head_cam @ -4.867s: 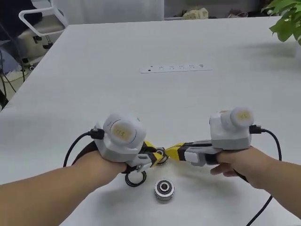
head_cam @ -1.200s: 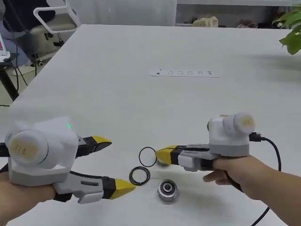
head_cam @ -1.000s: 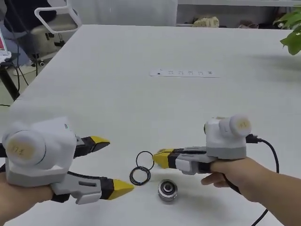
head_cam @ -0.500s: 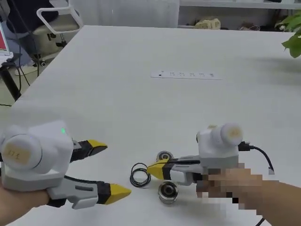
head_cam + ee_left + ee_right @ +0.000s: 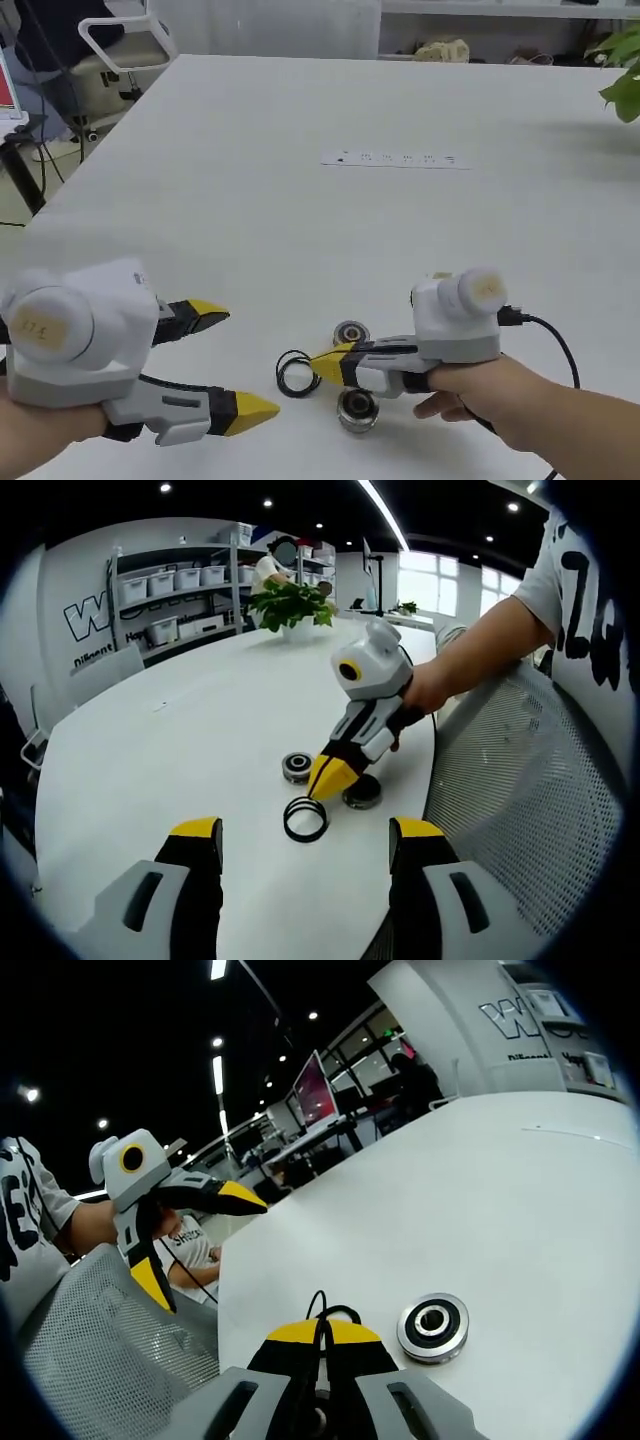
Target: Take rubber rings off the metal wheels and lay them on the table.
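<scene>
the white surface stretched toward a chair at 11 o'clock and a leafy plant at 1 o'clock, with a socket strip set flush at its middle. the left claw hung released at 8 o'clock, yellow tips spread. the right claw was clenched, its tip touching the rubber rings; i could not tell whether it pinched one. two metal wheels, silver with dark hubs, lay on the surface: one at 12 o'clock of that claw, the near wheel at 6 o'clock. the rings, thin black loops, lay overlapped at 9 o'clock of the tip. a second earlier one loop had lain apart.
</scene>
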Action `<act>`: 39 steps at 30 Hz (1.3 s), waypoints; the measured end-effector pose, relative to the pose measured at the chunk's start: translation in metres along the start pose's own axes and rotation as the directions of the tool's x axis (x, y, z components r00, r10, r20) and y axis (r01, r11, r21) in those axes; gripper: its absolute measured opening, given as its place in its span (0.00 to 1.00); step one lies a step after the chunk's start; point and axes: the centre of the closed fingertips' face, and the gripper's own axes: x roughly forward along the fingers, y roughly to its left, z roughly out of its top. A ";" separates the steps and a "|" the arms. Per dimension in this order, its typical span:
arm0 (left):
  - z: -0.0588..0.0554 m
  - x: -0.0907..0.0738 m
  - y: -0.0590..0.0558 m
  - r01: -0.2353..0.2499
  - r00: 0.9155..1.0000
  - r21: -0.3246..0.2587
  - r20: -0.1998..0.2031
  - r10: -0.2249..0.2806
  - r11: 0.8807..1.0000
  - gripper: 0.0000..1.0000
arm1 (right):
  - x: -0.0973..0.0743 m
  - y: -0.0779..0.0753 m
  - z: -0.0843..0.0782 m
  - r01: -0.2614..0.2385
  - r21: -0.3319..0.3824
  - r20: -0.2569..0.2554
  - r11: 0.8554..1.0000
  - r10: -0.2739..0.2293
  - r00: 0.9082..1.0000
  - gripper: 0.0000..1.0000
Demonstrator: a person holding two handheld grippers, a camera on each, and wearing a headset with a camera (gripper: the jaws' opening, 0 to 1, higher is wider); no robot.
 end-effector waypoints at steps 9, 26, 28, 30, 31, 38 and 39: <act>-0.004 0.000 0.000 -0.003 1.000 -0.002 -0.012 0.003 1.000 0.66 | 0.002 -0.004 -0.002 0.024 -0.017 -0.010 1.000 -0.024 1.000 0.00; -0.006 0.000 0.000 0.000 1.000 -0.003 -0.024 0.000 1.000 0.66 | 0.001 -0.006 -0.009 0.043 -0.085 -0.052 0.995 -0.048 0.998 0.04; -0.006 0.000 0.001 0.000 1.000 -0.003 -0.025 0.000 1.000 0.66 | 0.001 -0.006 -0.009 0.044 -0.095 -0.058 0.995 -0.050 0.997 0.05; -0.006 0.000 0.001 0.000 1.000 -0.003 -0.025 0.000 1.000 0.66 | 0.000 -0.006 -0.009 0.045 -0.096 -0.058 0.994 -0.051 0.997 0.06; -0.007 0.000 0.001 0.000 1.000 -0.003 -0.026 0.000 1.000 0.66 | 0.000 -0.006 -0.009 0.046 -0.095 -0.058 0.994 -0.051 0.997 0.06; -0.005 0.001 0.001 0.005 1.000 0.000 -0.026 -0.005 1.000 0.66 | -0.006 -0.009 -0.002 0.055 -0.093 -0.039 0.994 -0.059 0.998 0.09; -0.005 0.001 0.001 0.005 1.000 0.000 -0.026 -0.005 1.000 0.66 | -0.007 -0.009 -0.001 0.057 -0.094 -0.036 0.994 -0.060 0.998 0.09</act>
